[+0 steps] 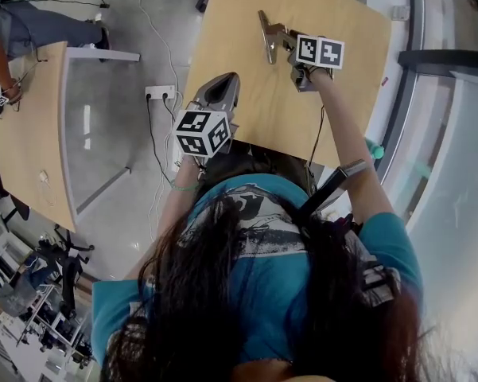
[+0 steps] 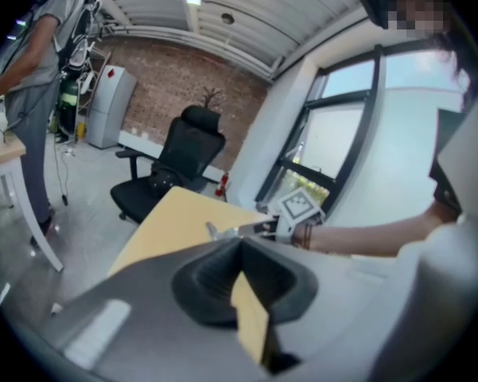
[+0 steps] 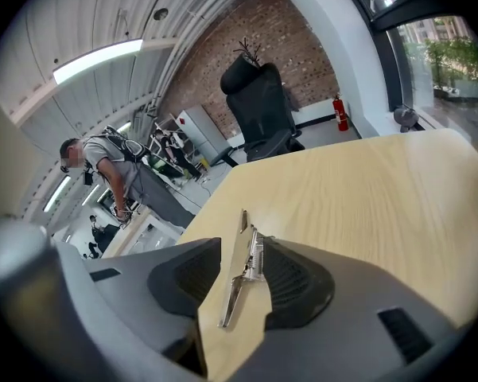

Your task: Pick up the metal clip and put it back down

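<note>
The pale wood table (image 1: 346, 102) is bare apart from the clip (image 3: 240, 285). It stands on a grey floor (image 1: 119, 189). Beyond it are a black chair (image 2: 179, 161), tall windows (image 2: 342, 126) and a brick wall (image 2: 167, 78), where a person (image 2: 40, 70) stands at a second table (image 1: 24, 150). Hair (image 1: 246, 309) fills the bottom of the head view, and there the marker cube (image 1: 319, 52) covers most of the right gripper (image 3: 240, 243). The left gripper (image 2: 239, 249) hangs over the near table edge with its tips together, holding nothing. The right gripper's jaws stand wide apart around the clip, and whether a pad touches it is unclear. The clip is slim, silvery metal with a coiled spring at its hinge, lying flat on the table toward the far side.
</note>
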`<state>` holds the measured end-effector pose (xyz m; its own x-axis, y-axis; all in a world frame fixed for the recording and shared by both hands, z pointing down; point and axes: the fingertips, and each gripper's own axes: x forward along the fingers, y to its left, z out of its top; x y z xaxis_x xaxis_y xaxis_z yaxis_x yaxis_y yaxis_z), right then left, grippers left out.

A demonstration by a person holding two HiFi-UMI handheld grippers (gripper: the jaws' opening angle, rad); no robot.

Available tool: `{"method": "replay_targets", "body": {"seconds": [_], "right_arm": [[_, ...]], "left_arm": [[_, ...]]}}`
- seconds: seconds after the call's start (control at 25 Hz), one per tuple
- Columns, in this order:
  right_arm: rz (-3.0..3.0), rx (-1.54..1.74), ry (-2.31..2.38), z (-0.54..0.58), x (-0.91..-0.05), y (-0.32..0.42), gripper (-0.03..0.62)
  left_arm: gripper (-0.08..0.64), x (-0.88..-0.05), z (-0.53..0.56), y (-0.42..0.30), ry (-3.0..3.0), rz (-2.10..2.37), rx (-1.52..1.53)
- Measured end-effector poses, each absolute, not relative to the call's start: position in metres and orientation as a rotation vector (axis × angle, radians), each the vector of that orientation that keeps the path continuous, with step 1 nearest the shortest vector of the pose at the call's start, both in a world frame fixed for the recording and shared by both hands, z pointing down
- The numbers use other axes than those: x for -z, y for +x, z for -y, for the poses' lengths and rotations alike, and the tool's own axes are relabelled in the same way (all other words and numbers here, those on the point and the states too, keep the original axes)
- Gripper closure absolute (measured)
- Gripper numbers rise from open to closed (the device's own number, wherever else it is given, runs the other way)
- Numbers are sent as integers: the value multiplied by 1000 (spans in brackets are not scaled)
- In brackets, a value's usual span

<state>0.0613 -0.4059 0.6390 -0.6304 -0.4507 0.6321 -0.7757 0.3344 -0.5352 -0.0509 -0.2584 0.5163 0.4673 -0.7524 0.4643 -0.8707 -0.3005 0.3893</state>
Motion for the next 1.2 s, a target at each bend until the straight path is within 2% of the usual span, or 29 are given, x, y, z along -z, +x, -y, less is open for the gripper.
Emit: {"method": "replay_targets", "body": {"seconds": [0.56,0.68,1.2], "right_arm": [[2155,-1167,976,418,-683,36,449],[2156,-1220,977,417,-683,35,480],[2225,-1354,947,388,-648,25,494]], "left_arm": [[557,-525,239,-61,2060,1402,-280],[557,-524,237,-63,2055,1413,-277],[557,-520,229,-70,2065,1418,-271]]}}
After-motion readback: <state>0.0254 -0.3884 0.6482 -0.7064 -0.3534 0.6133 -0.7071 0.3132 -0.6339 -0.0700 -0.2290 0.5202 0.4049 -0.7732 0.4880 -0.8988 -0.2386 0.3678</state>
